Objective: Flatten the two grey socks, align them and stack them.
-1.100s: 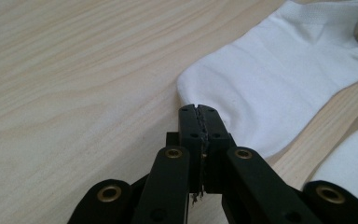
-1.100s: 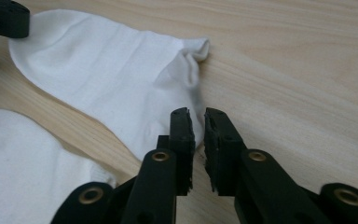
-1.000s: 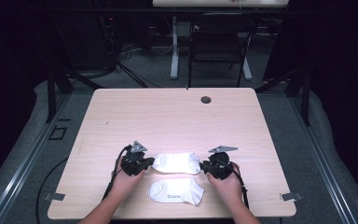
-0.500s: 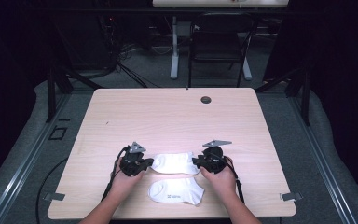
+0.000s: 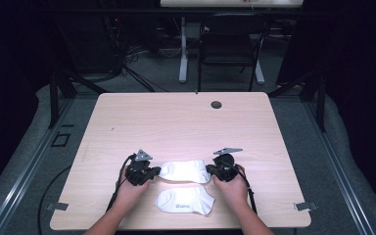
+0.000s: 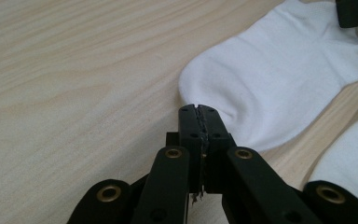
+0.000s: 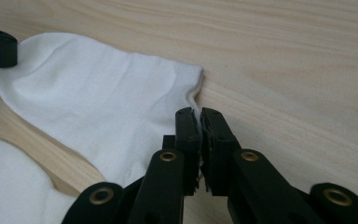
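Since the earlier frames, the right tongs (image 5: 210,170) have slid inward to the right end of the far sock (image 5: 185,171) and their jaws have just been closing; in the right gripper view they now stand nearly together, with the sock's cuff edge (image 7: 193,88) at their tips, apparently nipped between them, though the cloth inside the pads is too thin to see for sure. The left tongs (image 5: 152,172) have not shifted: their jaws are pressed together on the rounded toe end of the same sock (image 6: 261,79), as the left gripper view shows.

So the far sock lies stretched between the two tongs, its long axis running left to right across the bench (image 5: 176,122), toe at the left tongs, cuff at the right. Each hand is at its own end.

Just nearer the person, apart from the first by a thin strip of wood, lies the near sock (image 5: 185,200), parallel to it and with grey print on it; both hands flank it. Judging from this, the coming move turns on carrying the held sock straight toward the person, keeping its axis level, to lay it over the near one.
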A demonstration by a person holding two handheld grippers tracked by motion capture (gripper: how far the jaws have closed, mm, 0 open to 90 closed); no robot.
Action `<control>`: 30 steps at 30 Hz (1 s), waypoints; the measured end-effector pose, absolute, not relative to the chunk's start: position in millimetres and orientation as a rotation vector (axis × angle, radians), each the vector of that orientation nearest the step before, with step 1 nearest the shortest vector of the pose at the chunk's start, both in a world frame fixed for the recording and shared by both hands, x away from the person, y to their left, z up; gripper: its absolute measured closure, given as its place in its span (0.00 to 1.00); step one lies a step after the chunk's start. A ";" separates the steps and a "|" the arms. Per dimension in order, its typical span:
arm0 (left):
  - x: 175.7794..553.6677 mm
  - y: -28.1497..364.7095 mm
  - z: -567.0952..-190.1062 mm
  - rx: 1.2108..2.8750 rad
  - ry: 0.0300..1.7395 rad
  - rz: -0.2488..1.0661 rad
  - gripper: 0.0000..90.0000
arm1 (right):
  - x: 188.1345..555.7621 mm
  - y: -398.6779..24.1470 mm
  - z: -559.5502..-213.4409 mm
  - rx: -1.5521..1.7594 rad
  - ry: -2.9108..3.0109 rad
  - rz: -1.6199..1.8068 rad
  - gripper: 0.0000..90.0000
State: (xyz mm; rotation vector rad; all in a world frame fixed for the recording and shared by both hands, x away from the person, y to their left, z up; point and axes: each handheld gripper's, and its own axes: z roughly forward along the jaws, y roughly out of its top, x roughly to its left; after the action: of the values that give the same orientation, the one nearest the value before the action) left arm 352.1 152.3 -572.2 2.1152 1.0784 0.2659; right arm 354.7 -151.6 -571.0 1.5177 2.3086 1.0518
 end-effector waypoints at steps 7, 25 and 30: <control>350.5 153.0 -568.4 2.089 1.080 0.244 1.00 | 349.9 -153.0 -561.1 1.489 2.302 1.105 0.96; 336.5 158.1 -544.0 2.046 1.027 0.254 1.00 | 334.2 -152.2 -530.4 1.403 2.301 1.193 0.96; 330.9 160.8 -539.1 2.048 1.009 0.255 1.00 | 327.3 -152.1 -523.7 1.381 2.303 1.216 0.96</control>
State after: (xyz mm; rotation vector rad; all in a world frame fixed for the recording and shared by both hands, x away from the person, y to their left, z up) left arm 330.9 160.8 -539.1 2.0478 1.0090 0.2545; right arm 327.3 -152.1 -523.7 1.3807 2.3027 1.2162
